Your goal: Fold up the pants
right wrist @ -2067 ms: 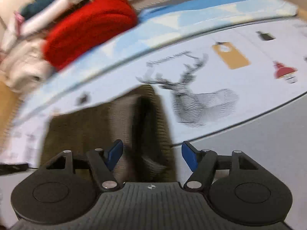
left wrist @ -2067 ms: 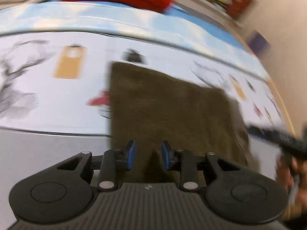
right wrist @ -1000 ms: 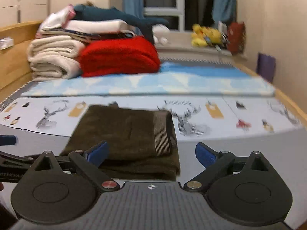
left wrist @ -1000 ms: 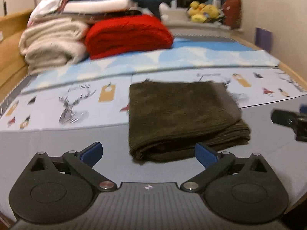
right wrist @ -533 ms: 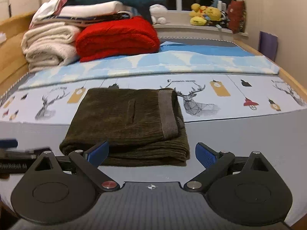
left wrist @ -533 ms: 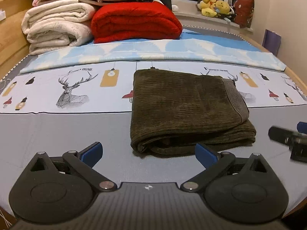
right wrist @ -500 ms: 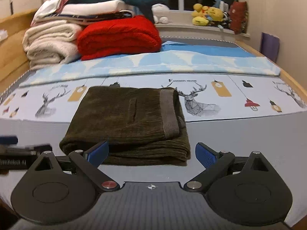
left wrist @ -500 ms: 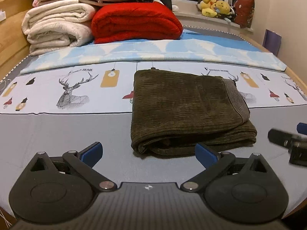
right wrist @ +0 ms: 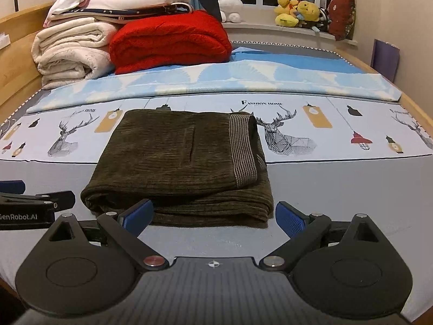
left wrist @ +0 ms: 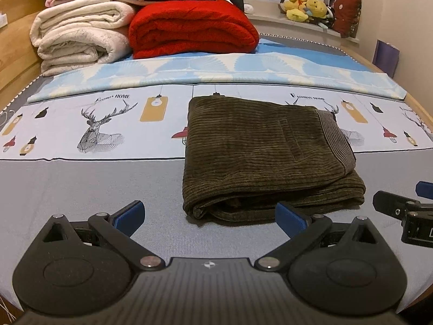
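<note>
the pants point(left wrist: 259, 157) are dark olive corduroy, fine ribs running across the cloth, folded into a thick, roughly rectangular bundle with several layers showing at the near edge. a band of lighter, striped ribbed knit point(right wrist: 242, 149) runs along the right side of the top layer, and a narrow slit pocket point(right wrist: 190, 143) sits near the middle. the bundle lies flat on the bed point(left wrist: 81, 178), partly on the smooth grey sheet and partly on a pale printed cloth point(left wrist: 94, 124) with deer and lamp drawings.

the left gripper point(left wrist: 209, 216) has its blue-padded fingers spread wide, holding nothing, just short of the near edge of the pants. the right gripper point(right wrist: 213, 216) is likewise spread wide and empty, its fingers flanking the near fold without touching it. each gripper's black body shows at the edge of the other's view.

behind, a plush red blanket point(right wrist: 170, 40) lies folded beside a fluffy cream blanket point(right wrist: 70, 51) stacked in rolls, and yellow soft toys point(left wrist: 305, 8) sit on the window ledge.
</note>
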Demonstrator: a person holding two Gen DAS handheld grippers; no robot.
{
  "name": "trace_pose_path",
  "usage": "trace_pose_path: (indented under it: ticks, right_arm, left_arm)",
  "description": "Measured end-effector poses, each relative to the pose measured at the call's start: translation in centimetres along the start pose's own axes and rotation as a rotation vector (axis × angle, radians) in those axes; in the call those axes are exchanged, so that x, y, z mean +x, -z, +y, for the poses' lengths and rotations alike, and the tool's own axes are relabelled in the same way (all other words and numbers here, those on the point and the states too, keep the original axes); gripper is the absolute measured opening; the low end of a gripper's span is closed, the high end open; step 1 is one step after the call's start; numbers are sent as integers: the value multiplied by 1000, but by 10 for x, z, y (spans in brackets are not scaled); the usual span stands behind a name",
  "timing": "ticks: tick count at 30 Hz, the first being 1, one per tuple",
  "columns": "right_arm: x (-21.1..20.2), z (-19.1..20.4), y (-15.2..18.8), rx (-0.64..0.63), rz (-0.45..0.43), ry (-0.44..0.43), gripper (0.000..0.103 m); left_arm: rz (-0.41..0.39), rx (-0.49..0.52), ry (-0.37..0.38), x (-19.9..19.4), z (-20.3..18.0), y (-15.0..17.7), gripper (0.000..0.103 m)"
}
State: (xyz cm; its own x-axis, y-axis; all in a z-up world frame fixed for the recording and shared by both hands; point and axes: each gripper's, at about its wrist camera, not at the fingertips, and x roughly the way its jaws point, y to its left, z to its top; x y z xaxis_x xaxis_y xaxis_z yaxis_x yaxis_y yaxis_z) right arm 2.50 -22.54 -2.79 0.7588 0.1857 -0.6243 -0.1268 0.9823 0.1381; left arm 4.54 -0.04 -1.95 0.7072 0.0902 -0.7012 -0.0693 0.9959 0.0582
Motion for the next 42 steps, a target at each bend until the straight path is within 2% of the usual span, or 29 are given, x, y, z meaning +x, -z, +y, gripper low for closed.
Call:
trace_pose_path:
  ticks: [42]
  right_arm:
    - [1, 0, 1, -17, 18, -5, 97]
  left_arm:
    - [21, -6, 19, 4, -4, 3, 102]
